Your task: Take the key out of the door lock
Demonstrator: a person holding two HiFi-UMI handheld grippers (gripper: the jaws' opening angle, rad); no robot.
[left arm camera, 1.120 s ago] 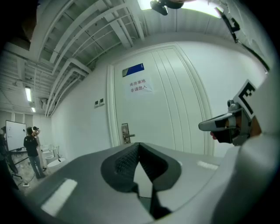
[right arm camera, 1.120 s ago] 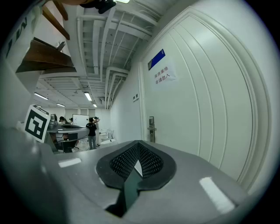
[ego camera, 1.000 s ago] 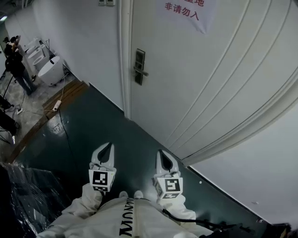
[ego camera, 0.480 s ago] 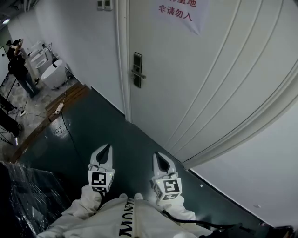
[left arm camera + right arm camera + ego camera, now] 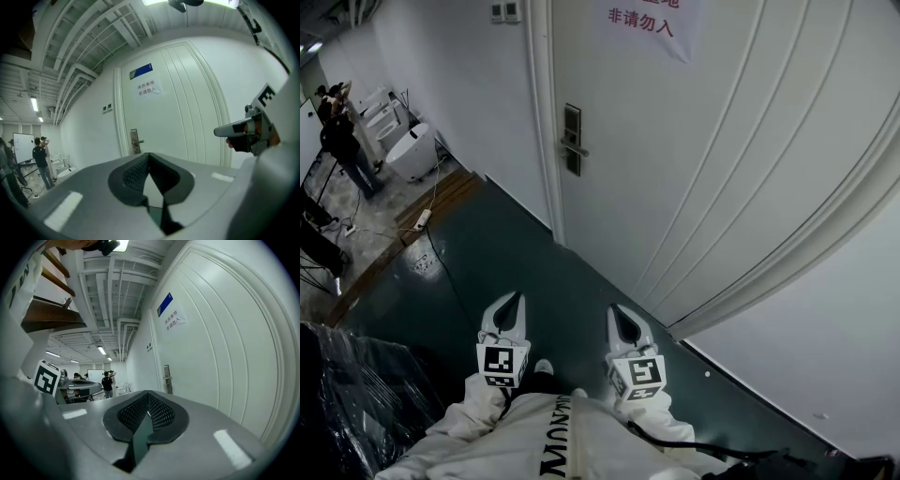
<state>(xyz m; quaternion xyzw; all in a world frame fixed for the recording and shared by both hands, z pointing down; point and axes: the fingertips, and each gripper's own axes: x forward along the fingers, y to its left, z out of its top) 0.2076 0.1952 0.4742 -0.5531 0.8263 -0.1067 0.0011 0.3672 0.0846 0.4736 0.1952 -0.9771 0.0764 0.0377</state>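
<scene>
While both units are held low at the person's front, neither is near the door [image 5: 703, 178].

Left hand-held gripper [image 5: 517, 298]: jaws closed tip to tip, nothing betw. them; own view confirms. Points to the far side, twd the door.

Right hand-held gripper [image 5: 616, 310]: jaws closed, tips meeting, nothing held. Also points far, beside the left unit, the two apart.

Lock plate [image 5: 572, 139]: on the door's left edge, far from both grippers, well apart from them. Long axis vertical, up the door face. Lever handle [image 5: 578, 149] sticks out horiz. to the right across the plate.

Key: expected at that plate, but too small to make out in any view; its direction and long axis can't be told.

Door closed, white, w/ vertical ribs. Paper notice [image 5: 642, 23] w/ red print high on it.

Floor [image 5: 506, 253]: dark green, running from the person's feet to the door sill. A person [image 5: 342, 141] stands far left.
</scene>
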